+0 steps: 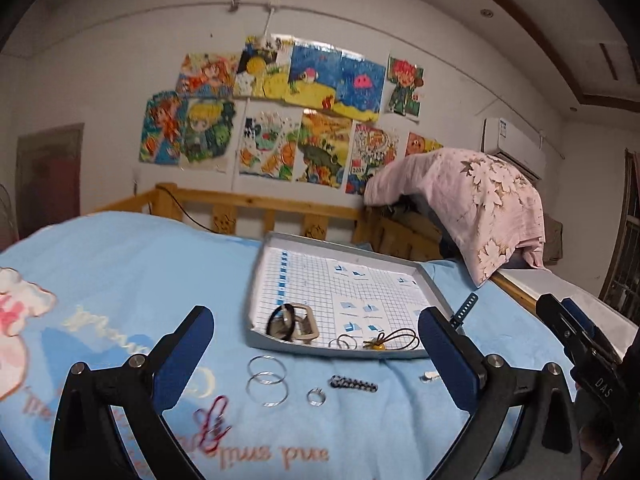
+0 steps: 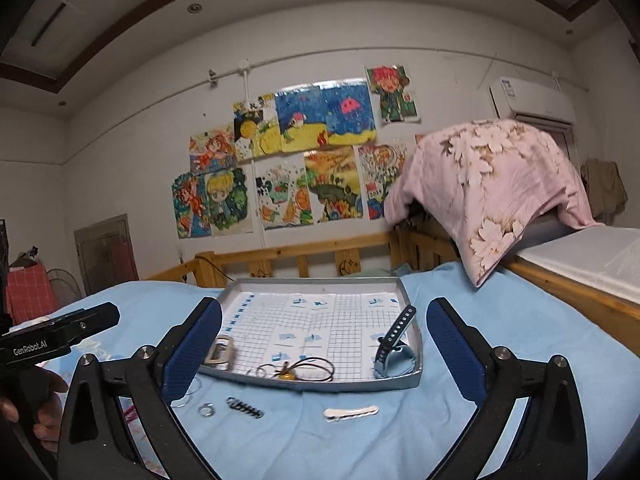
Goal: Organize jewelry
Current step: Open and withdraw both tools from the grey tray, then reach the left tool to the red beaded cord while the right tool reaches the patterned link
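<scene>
Here both tongs, the left tongs (image 1: 316, 344) and the right tongs (image 2: 324, 344), stand fully released and grasp nothing; the loose jewelry lies on the blue bed sheet (image 1: 120, 248), just in front of the grey tray (image 1: 430, 280); 2 thin bangles (image 1: 267, 380), a small ring (image 1: 316, 396), a dark hair clip (image 1: 353, 383) and a white clip (image 2: 351, 413). All look light and slippery; the bangles seem stiff yet thin, so pinching across the rim suits them; the clips are best taken mid-length, pressing slightly into the soft bedding.
</scene>
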Available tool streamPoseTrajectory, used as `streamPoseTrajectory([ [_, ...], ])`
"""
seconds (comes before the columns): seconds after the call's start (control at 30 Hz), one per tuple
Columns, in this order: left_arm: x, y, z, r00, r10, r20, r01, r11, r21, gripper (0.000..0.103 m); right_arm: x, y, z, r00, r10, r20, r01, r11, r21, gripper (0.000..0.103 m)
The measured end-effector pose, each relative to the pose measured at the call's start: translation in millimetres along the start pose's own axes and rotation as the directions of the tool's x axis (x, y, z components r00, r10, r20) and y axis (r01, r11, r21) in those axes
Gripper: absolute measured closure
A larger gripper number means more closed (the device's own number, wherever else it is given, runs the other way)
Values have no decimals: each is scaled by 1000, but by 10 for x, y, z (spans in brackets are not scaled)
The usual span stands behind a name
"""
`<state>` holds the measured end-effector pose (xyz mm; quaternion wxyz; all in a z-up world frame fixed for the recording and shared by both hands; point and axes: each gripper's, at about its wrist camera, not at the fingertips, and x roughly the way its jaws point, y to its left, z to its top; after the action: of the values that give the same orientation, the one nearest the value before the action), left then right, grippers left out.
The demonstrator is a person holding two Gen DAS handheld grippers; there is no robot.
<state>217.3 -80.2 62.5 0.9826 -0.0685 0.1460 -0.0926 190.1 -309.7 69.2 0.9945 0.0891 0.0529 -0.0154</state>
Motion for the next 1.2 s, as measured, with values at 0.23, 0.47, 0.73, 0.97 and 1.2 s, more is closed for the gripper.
streamPoseTrajectory([
  [0.23, -507, 91, -149, 999, 32, 31, -33, 999, 22, 0, -554, 238, -42, 999, 15, 36, -14, 999, -48, 2],
  [0.47, -997, 225, -354, 998, 48, 44, -50, 997, 51, 0, -1012, 404, -175, 999, 34, 33, -32, 998, -56, 2],
  [0.73, -1412, 454, -662, 997, 73, 15, -74, 996, 46, 0, -1475, 528, -395, 999, 36, -7, -36, 997, -63, 2],
  [0.97, -1653, 567, -867, 995, 98, 0, -98, 995, 31, 0, -1693, 590, -528, 999, 17, -43, -20, 998, -62, 2],
  [1.2, -1744, 599, -993, 992, 122, -22, -121, 992, 28, 0, -1774, 612, -630, 996, 3, -88, -8, 998, -57, 2],
])
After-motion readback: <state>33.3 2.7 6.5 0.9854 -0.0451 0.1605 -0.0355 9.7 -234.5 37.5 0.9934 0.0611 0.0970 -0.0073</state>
